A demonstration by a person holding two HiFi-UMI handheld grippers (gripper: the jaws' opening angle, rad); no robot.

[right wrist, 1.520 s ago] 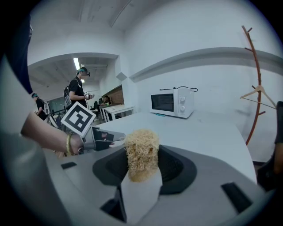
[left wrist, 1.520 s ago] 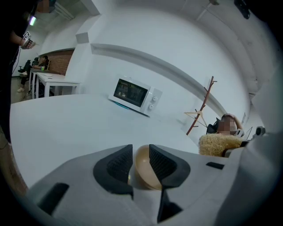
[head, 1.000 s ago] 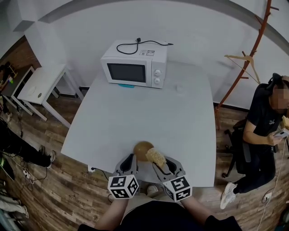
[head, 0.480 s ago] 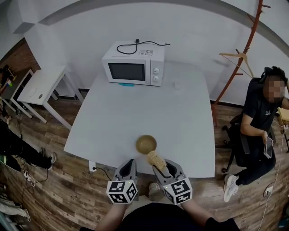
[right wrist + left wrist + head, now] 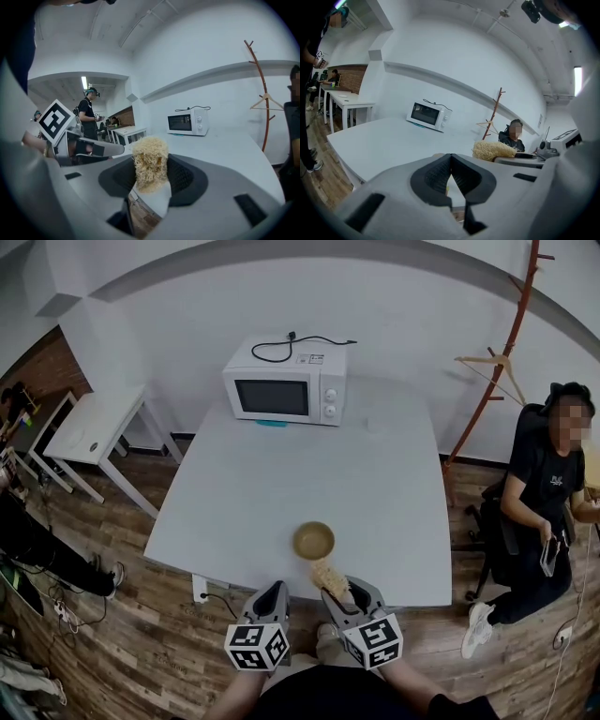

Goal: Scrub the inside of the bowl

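Bowl (image 5: 313, 541) sits released, both grippers drawn back near: left gripper (image 5: 273, 589) closed empty, right gripper (image 5: 344, 594) clamping the scrubber (image 5: 330, 575); scrubbing seems over.

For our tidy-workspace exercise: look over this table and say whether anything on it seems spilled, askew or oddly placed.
Nothing is spilled or tipped: the bowl stands upright on the table. One oddity: the microwave has its black cable lying looped on its top, plug loose, so it seems unplugged.
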